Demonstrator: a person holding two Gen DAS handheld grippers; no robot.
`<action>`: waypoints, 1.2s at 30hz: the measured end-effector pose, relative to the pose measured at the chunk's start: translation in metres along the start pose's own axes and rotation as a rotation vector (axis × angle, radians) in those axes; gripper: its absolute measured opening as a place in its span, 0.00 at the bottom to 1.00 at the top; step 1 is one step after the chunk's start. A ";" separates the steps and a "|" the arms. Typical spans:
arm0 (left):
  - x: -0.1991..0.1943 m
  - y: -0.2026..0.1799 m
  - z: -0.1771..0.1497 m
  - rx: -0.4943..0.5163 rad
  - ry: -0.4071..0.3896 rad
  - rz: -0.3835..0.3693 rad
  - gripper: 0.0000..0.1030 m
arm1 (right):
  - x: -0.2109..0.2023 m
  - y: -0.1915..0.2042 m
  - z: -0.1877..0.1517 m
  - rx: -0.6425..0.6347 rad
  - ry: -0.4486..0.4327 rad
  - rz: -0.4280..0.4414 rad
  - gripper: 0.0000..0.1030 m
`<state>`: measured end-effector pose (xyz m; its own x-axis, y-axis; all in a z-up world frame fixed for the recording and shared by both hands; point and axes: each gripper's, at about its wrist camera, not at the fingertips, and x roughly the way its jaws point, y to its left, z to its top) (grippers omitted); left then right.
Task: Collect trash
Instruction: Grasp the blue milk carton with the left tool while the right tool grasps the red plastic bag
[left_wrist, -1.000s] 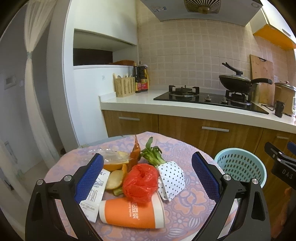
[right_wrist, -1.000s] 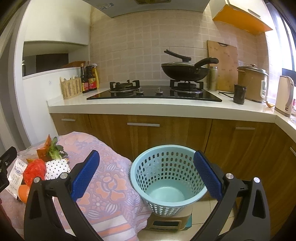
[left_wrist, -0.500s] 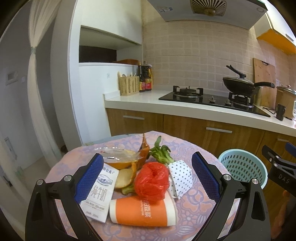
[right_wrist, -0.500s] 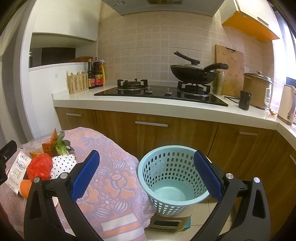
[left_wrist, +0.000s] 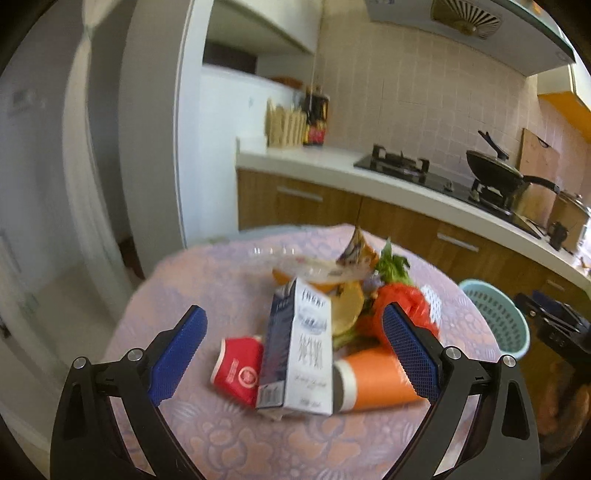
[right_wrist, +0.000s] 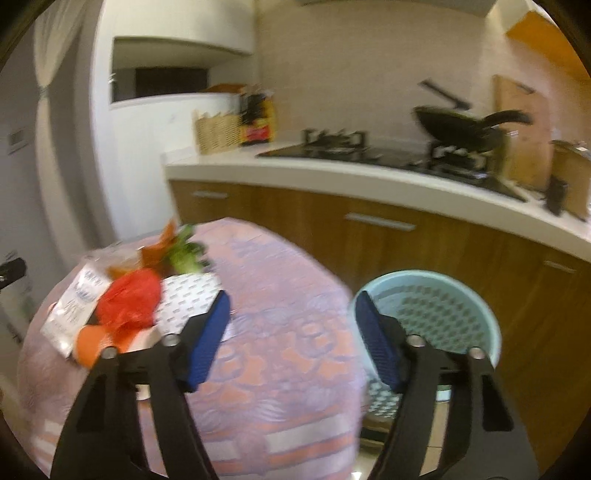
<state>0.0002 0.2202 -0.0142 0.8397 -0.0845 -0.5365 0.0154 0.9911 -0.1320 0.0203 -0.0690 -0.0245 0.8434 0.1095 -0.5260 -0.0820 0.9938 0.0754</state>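
Observation:
A heap of trash lies on the round table (left_wrist: 229, 435): a white milk carton (left_wrist: 299, 354), a crushed red cup (left_wrist: 238, 371), an orange paper cup (left_wrist: 376, 380), a red plastic bag (left_wrist: 402, 299), fruit peels and greens. My left gripper (left_wrist: 295, 354) is open, its blue pads on either side of the carton and cups, not touching them. My right gripper (right_wrist: 293, 339) hangs over the table's right edge with its jaws closing and nothing between them. The red bag (right_wrist: 129, 302) and a dotted white packet (right_wrist: 188, 295) lie to its left. A light blue basket (right_wrist: 443, 314) stands on the floor to the right.
Wooden cabinets (right_wrist: 369, 236) under a white counter run behind the table, with a gas hob and a black pan (right_wrist: 454, 125) on top. The basket (left_wrist: 495, 317) sits between table and cabinets. A floral cloth covers the table and drapes over its edge.
Both views have swung left with blur. The left gripper now frames the carton and a red cup that was hidden before. The right gripper's jaws have narrowed and it now faces the table.

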 end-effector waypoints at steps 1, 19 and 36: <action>0.003 0.004 -0.001 0.012 0.015 -0.004 0.90 | 0.004 0.005 0.000 -0.007 0.010 0.026 0.56; 0.104 0.015 0.005 -0.011 0.321 -0.092 0.67 | 0.053 0.073 0.005 -0.072 0.152 0.230 0.55; 0.086 0.021 0.000 -0.107 0.278 -0.191 0.34 | 0.071 0.120 0.010 -0.162 0.173 0.357 0.75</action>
<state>0.0728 0.2338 -0.0626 0.6473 -0.3063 -0.6980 0.0886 0.9397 -0.3302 0.0756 0.0576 -0.0446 0.6467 0.4351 -0.6264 -0.4465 0.8818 0.1515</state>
